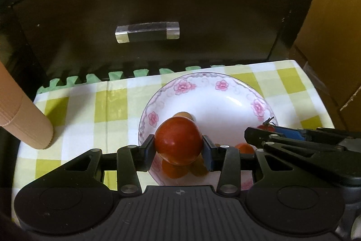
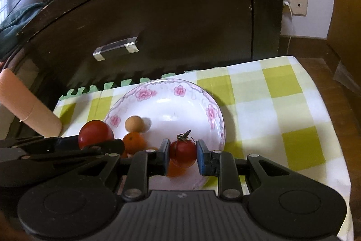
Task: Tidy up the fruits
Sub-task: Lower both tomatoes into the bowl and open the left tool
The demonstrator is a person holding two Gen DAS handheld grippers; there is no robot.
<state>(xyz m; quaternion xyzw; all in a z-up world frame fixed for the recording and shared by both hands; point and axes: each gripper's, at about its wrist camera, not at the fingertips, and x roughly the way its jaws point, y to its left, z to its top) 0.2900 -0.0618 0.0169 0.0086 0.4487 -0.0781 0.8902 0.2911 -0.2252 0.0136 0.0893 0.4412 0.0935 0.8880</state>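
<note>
My left gripper is shut on a large red fruit, which hangs over the near left rim of a white bowl with pink flowers. My right gripper is shut on a small red cherry tomato with a green stalk, over the near part of the same bowl. In the right wrist view the large red fruit and the left gripper's fingers show at the left. A small orange fruit and a tan round fruit lie inside the bowl.
The bowl stands on a yellow-and-white checked cloth over a low table. A dark cabinet with a clear handle rises just behind it. A tan sleeve rests on the cloth at the left. Cardboard boxes stand at the right.
</note>
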